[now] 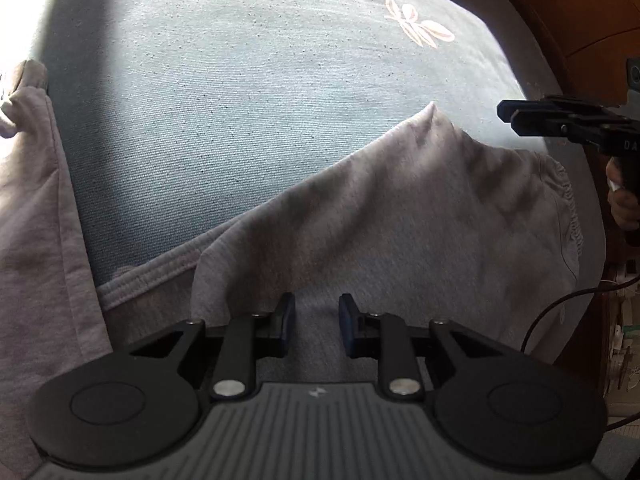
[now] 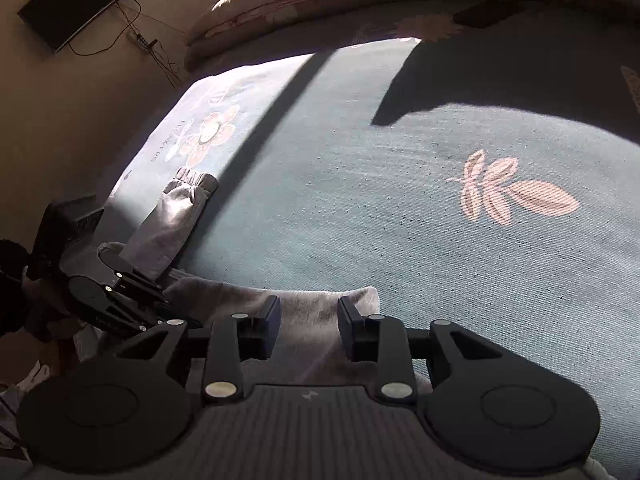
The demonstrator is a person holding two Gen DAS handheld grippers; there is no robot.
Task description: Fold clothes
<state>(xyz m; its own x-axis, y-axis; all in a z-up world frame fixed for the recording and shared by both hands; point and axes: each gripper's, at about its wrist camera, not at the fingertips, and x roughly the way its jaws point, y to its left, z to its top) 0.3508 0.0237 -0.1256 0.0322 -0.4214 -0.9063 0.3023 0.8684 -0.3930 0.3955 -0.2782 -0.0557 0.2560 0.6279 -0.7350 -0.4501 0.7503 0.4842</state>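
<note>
Both hand-held grippers [image 1: 317,320] [image 2: 309,326] parted, empty, over grey garment [image 1: 400,220]; wall TV [image 2: 80,0] right view only.

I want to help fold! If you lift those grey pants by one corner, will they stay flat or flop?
Probably flop: the grey pants already lie wrinkled and bunched on the bed cover. Likely light, being thin soft knit. They shouldn't slide easily on that woven cloth.

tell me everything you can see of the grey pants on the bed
The grey sweatpants of soft, heathered jersey knit lie on the teal woven bedspread with pink leaf prints. The gathered elastic waistband sits at the right edge in the left wrist view, a stitched hem band shows lower left, and one leg runs off along the left side to a ribbed cuff. The body is partly folded over, its corner peaking upward, with soft wrinkles. The left tongs hover open over it; nothing visibly grips the fabric.
</note>
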